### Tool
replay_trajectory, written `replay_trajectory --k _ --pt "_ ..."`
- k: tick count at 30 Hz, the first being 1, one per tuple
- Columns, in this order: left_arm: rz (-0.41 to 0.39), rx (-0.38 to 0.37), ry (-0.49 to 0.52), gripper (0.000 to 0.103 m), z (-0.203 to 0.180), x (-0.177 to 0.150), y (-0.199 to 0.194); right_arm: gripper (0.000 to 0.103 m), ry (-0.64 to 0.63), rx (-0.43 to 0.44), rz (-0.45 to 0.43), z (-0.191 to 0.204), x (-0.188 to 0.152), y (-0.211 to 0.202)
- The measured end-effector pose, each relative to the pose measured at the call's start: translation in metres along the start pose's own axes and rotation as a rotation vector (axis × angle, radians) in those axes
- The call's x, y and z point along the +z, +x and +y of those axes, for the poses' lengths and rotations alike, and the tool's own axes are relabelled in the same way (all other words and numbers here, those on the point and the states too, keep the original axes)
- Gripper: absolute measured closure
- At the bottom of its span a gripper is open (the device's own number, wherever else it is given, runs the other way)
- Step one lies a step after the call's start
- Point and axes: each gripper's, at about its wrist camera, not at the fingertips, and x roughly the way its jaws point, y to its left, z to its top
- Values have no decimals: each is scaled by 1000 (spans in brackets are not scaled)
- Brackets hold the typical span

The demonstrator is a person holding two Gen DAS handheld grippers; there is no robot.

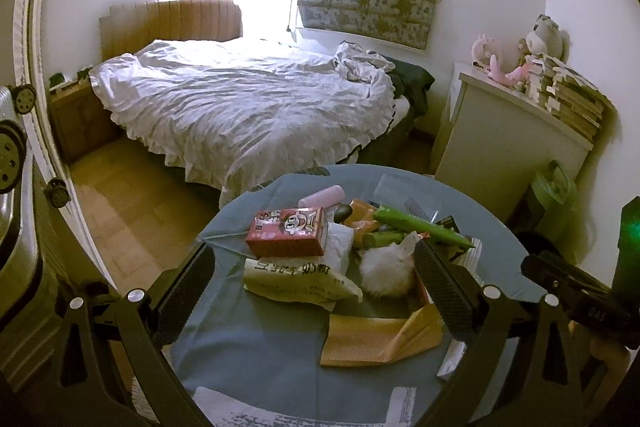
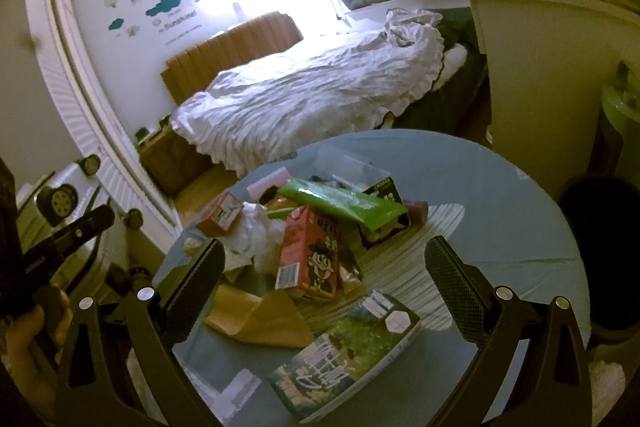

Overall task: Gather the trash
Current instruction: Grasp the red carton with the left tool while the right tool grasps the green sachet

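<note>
Holding both grippers wide over the table, my left gripper frames the trash, my right gripper a carton.

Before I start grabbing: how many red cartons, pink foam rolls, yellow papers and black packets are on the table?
Red cartons: 2
Pink foam rolls: 1
Yellow papers: 1
Black packets: 1
Total: 5
</note>
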Motion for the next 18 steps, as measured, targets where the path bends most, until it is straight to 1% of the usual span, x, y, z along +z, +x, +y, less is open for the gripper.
replay_trajectory --k 2,3,5,7,9,12,14,16,18 --pt "12 -14 -4 5 3 -1 4 4 -2 -1 13 -2 0 4" --pt "24 -33 -7 5 6 -3 8 4 -3 2 22 -4 1 6" --pt "40 -60 -5 5 14 -4 16 4 -7 28 48 -10 4 12" --pt "61 -103 24 5 24 -6 28 4 -14 53 68 -18 11 17" --pt "96 -119 69 5 33 -4 46 4 -36 69 107 -30 24 27" --pt "139 -157 142 5 41 3 74 6 -91 90 191 -40 44 50" --pt "167 -192 190 5 42 8 94 6 -132 122 240 -40 56 68" --pt "201 -248 245 5 42 12 119 6 -200 148 303 -34 68 94" --pt "213 -285 290 5 41 15 135 6 -247 181 363 -27 76 117"
